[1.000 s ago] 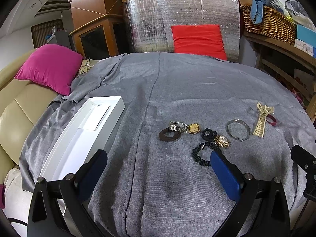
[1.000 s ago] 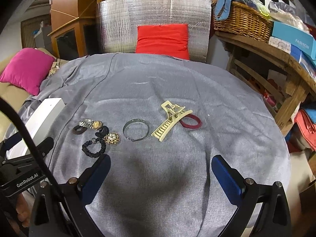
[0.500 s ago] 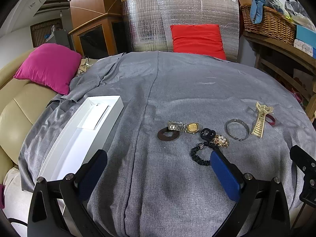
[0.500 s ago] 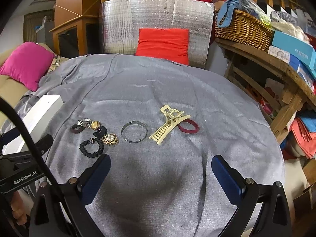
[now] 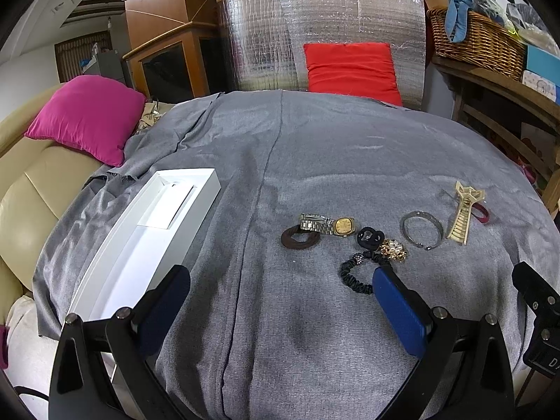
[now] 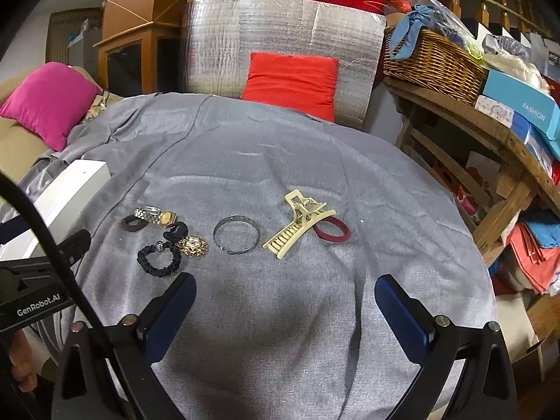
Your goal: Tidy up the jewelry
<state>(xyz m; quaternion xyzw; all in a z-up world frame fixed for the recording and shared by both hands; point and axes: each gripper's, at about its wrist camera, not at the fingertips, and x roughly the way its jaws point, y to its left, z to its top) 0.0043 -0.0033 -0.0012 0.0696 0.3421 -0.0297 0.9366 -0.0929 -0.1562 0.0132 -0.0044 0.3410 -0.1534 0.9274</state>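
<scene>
So far nothing is sorted: we hold both the left gripper [image 5: 280, 301] and right gripper [image 6: 285, 309] spread and empty, the white box [image 5: 147, 241] at left frame bare, and the watch [image 5: 329, 224], bangle [image 6: 237, 234] and hair claw [image 6: 297, 224] loose at centre.

The white box [image 6: 70, 182] slips behind the left tool's black body and cable in the right wrist view, only its far corner showing. The dark red band [image 5: 483, 214] sits half tucked behind the cream claw clip [image 5: 462, 215]. The black scrunchie [image 5: 355, 274] runs under a blue pad [image 5: 399, 311]. The watch [image 6: 157, 216] dial is too small to read. A hand [image 6: 21, 367] is cut off at the edge.
</scene>
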